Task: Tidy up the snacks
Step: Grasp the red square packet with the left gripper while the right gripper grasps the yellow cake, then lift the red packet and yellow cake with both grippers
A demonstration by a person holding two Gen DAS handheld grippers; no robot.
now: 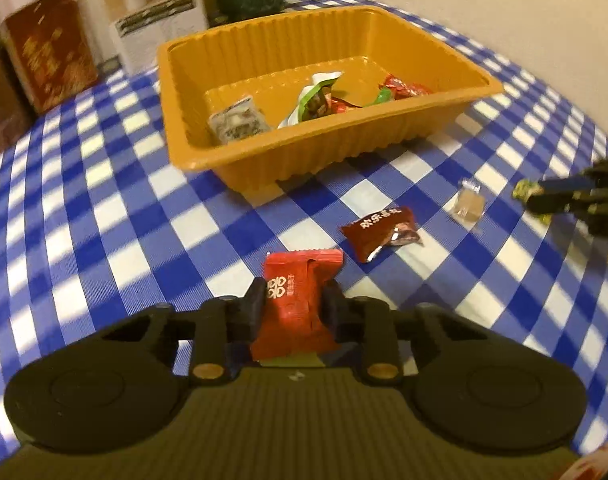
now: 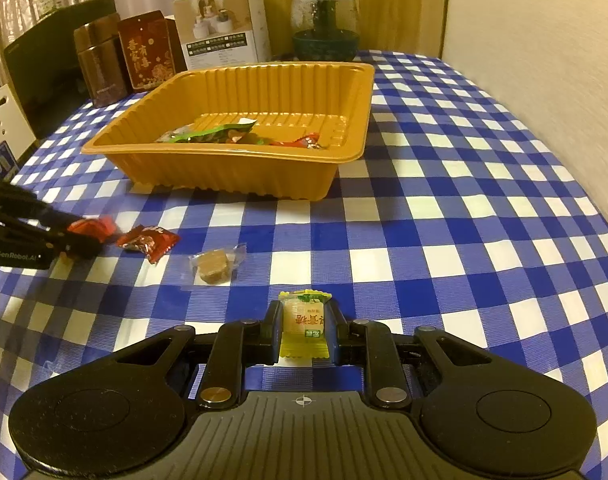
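The left tongs (image 1: 293,300) pinch a red packet (image 1: 295,304) just above the counter (image 1: 103,220). The right tongs (image 2: 302,326) clamp a yellow candy (image 2: 304,326), seemingly resting on the cloth. Both snacks sit well short of the tray (image 2: 223,164).

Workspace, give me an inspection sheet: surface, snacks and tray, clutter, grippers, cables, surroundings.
Surface: blue and white checked tablecloth, flat.
Job's things: orange tray holds several wrapped snacks; dark red packet and clear-wrapped brown candy lie loose on the cloth in front of the tray.
Clutter: tins, a white box and a glass dome stand behind the tray.
Grippers: left gripper shut on a red packet; right gripper shut on a yellow candy.
Cables: nothing seen.
Surroundings: wall to the right, curtain at the back left.
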